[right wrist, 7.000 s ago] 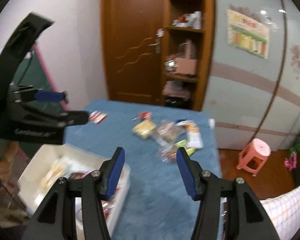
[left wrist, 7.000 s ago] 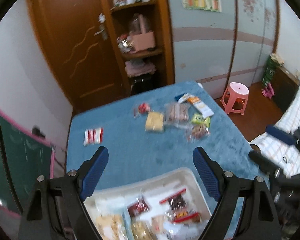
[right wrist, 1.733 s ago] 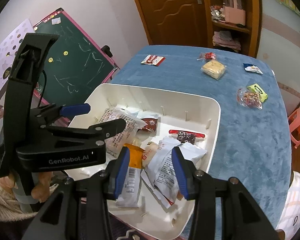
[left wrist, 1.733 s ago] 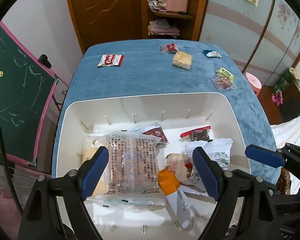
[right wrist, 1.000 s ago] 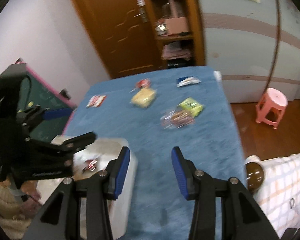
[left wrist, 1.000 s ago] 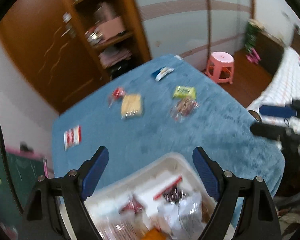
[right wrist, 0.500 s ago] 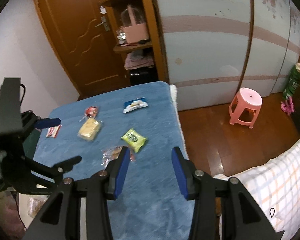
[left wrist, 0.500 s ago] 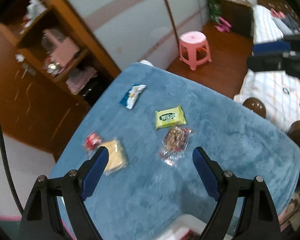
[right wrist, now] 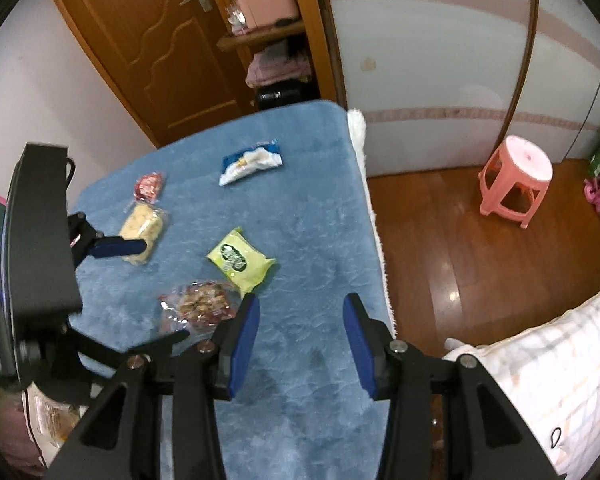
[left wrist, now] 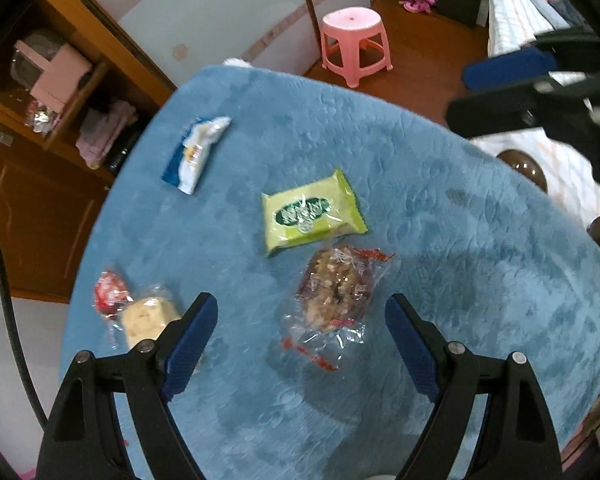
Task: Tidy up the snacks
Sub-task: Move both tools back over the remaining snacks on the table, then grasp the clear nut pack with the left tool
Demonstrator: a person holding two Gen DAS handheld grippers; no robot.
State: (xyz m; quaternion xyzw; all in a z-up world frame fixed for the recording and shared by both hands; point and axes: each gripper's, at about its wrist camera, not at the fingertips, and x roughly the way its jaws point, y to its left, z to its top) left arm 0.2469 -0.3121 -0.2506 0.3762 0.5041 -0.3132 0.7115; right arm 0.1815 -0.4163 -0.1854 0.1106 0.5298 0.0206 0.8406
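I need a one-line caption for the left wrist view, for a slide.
Open left claw above a clear-wrapped nut snack on the blue tablecloth, green packet just beyond.

A pink plastic stool stood on the polished wooden floor beside a pale sliding wardrobe. A wooden door adjoined open shelves holding a pink box; a checked bedspread lay nearby.

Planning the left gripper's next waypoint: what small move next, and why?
Probably lower the left gripper straight onto the clear nut-cake packet: its jaws stand open and empty, the packet lies between its fingertips on the blue cloth, nearest of the loose snacks.
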